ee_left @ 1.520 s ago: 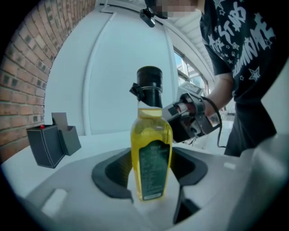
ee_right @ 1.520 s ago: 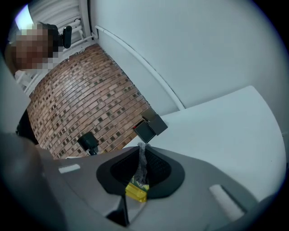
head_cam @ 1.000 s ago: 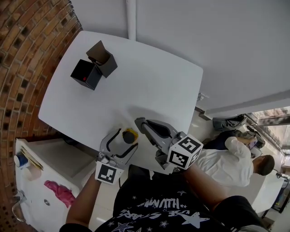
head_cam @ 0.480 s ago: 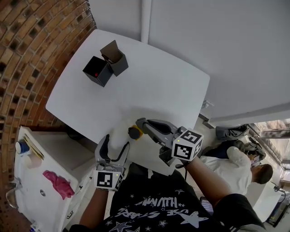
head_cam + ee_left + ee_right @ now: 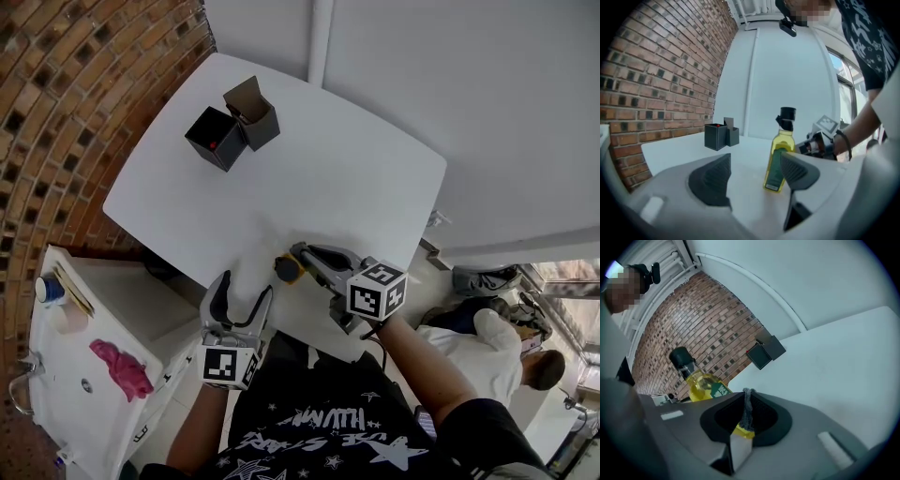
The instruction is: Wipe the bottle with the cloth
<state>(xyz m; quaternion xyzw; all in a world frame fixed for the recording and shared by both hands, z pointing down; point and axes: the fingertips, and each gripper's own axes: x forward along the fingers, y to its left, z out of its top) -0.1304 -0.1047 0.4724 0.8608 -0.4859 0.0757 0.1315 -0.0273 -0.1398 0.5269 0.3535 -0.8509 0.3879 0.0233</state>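
While bottle [image 5: 777, 150] stands just beyond wide-open, empty left tool [image 5: 754, 165] | right tool [image 5: 746, 398] clamped on cloth [image 5: 747, 413] beside bottle.

Head view steeply down over table [image 5: 309, 159]; both gripper views low, close on shared bottle [image 5: 779, 140].

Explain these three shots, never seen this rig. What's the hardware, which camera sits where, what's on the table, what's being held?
There is no robot here: a person holds a two-jaw gripper in each hand. The top-down picture comes from a camera on the person's head. The other two come from cameras riding on each gripper, looking along its jaws. On the white table stand a bottle of yellow liquid with a black cap and two black boxes. The left gripper is open and empty, with the bottle beyond its jaws. The right gripper is shut on a thin grey cloth, close to the bottle.
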